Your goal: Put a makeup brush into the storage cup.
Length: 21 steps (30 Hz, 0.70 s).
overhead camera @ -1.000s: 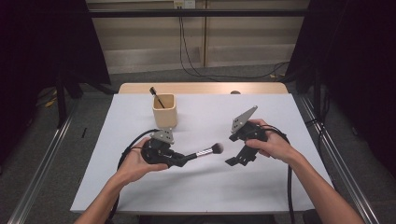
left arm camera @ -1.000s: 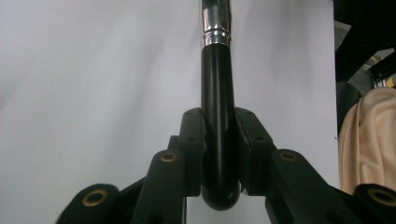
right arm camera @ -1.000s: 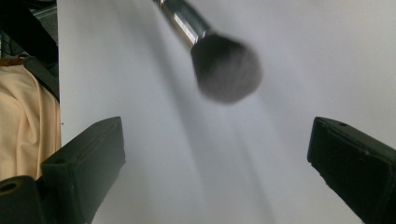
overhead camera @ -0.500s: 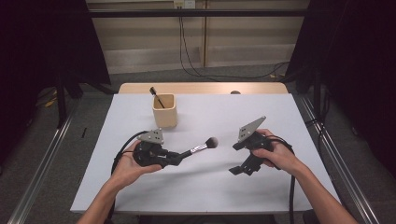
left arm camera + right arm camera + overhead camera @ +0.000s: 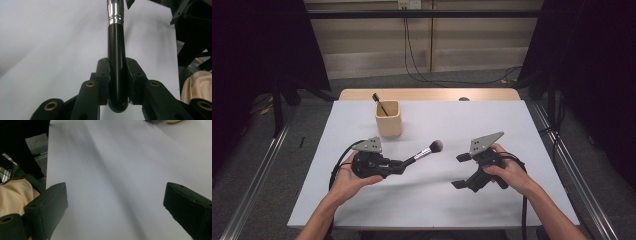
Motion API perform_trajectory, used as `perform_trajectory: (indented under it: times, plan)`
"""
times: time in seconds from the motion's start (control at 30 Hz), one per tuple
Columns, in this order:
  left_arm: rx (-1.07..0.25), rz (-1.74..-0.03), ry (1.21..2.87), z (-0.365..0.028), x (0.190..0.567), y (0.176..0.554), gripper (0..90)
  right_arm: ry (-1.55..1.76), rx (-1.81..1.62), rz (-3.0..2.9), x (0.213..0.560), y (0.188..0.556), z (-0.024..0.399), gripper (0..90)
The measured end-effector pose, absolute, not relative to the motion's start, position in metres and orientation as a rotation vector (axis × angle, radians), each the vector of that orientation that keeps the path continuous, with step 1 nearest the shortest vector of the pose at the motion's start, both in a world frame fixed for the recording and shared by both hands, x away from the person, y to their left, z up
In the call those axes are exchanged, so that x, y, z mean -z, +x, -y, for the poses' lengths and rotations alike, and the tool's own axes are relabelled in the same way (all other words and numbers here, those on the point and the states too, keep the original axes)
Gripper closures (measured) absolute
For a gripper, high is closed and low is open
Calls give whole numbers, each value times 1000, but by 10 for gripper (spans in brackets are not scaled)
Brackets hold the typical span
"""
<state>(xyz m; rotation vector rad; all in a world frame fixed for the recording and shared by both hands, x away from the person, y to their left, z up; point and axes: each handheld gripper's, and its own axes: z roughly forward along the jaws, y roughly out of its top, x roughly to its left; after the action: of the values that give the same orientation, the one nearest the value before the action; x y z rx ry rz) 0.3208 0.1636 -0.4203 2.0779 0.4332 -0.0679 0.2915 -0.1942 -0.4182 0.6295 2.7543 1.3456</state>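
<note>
I can read no writing or brand on anything here. My left gripper (image 5: 399, 166) is clenched on the brush (image 5: 424, 153): in the left gripper view its jaws press both sides of the black handle (image 5: 116, 62), whose rounded end sits just behind the pads, while the silver ferrule (image 5: 115, 11) runs out ahead. The bristle head points away from this gripper toward my right gripper (image 5: 460, 171), well apart from it. That one is released, jaws wide, nothing between them, above bare table (image 5: 120, 177). A cup (image 5: 388, 119) stands beyond the left gripper.
</note>
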Motion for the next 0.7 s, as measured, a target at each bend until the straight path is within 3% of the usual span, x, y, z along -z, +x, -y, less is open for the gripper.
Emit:
perform_trajectory:
  times: [0.7]
  plan:
    - [35, -453, 1937, -160, 419, 317, 747, 664, -1666, -2423, 424, 283, 185, 50]
